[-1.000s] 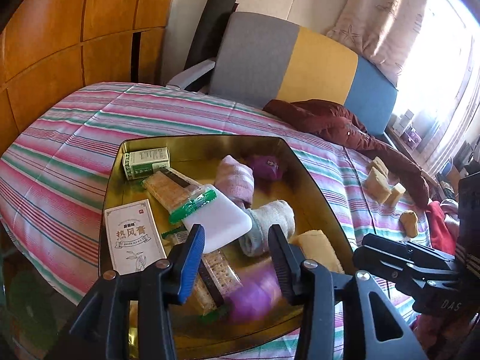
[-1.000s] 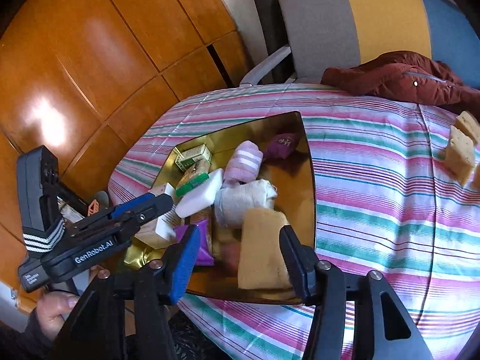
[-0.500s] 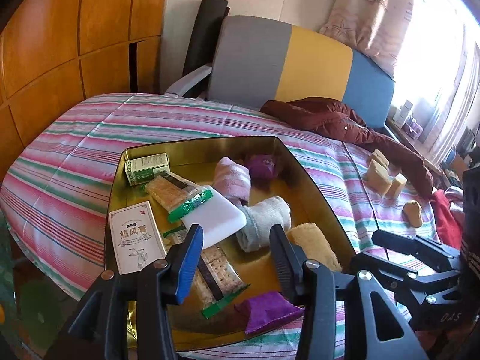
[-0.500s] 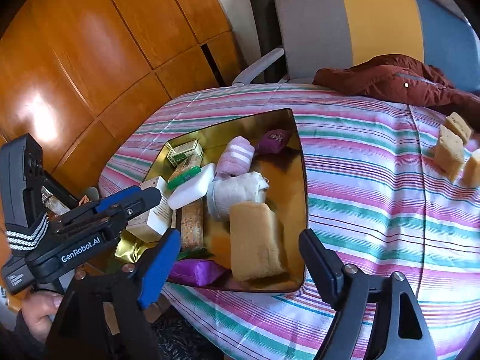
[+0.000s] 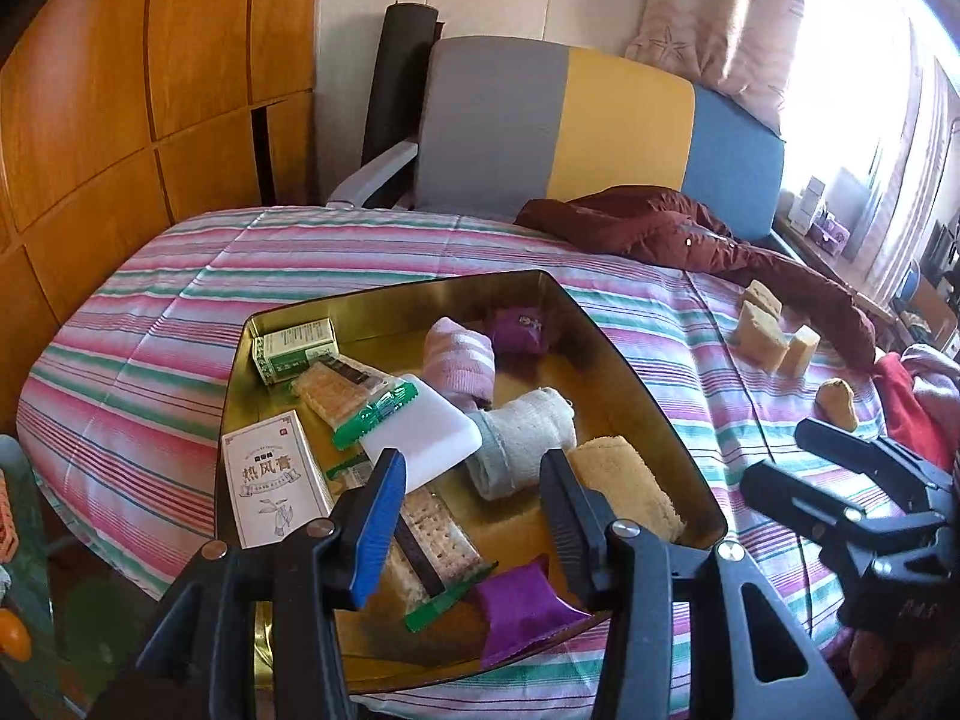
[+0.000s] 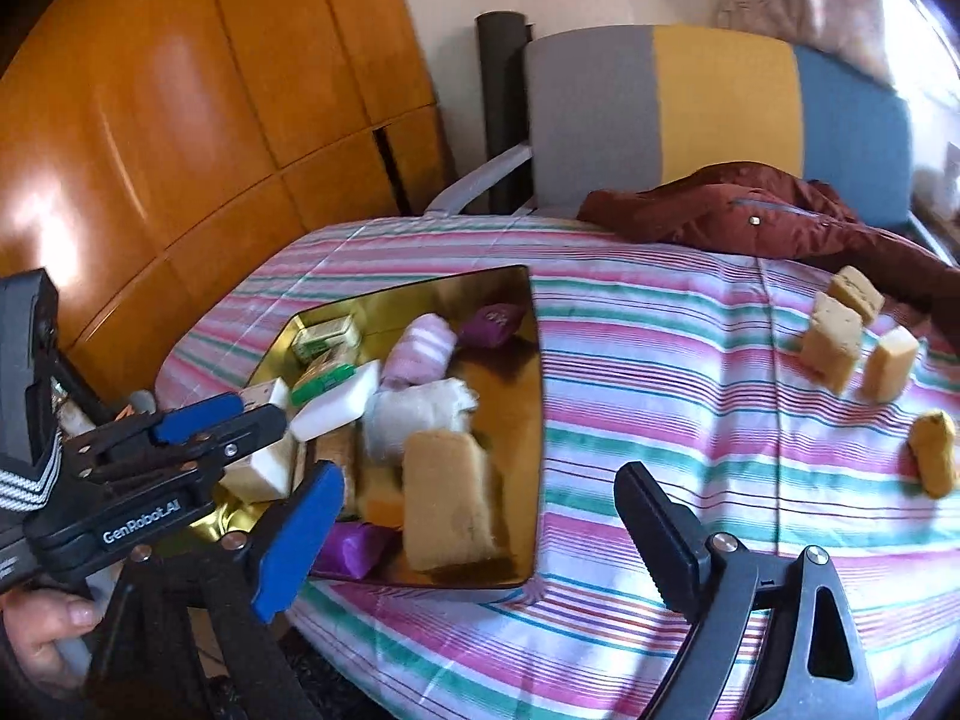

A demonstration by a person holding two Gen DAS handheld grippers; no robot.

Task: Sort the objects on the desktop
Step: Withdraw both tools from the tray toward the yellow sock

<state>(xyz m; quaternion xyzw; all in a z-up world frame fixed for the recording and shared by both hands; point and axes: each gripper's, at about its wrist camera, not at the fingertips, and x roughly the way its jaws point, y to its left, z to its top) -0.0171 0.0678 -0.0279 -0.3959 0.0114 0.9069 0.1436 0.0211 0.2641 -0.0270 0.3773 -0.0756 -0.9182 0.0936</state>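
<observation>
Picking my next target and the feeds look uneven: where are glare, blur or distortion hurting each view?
Left wrist view: window blown out at right, fisheye bends the wardrobe, gold tray contents sharp. Right wrist view: glare patch on the wardrobe, rolled towels in the tray smeared, top right washed out.

Both wrist views look steeply down, close, sharing the gold tray [image 5: 636,360].

I see orange wooden wall panels [image 5: 150,90] to the left, a grey, yellow and blue sofa [image 5: 600,138] behind the striped tablecloth [image 6: 660,360], and a pale curtain [image 5: 720,18] beside the glaring window [image 5: 870,60].
</observation>
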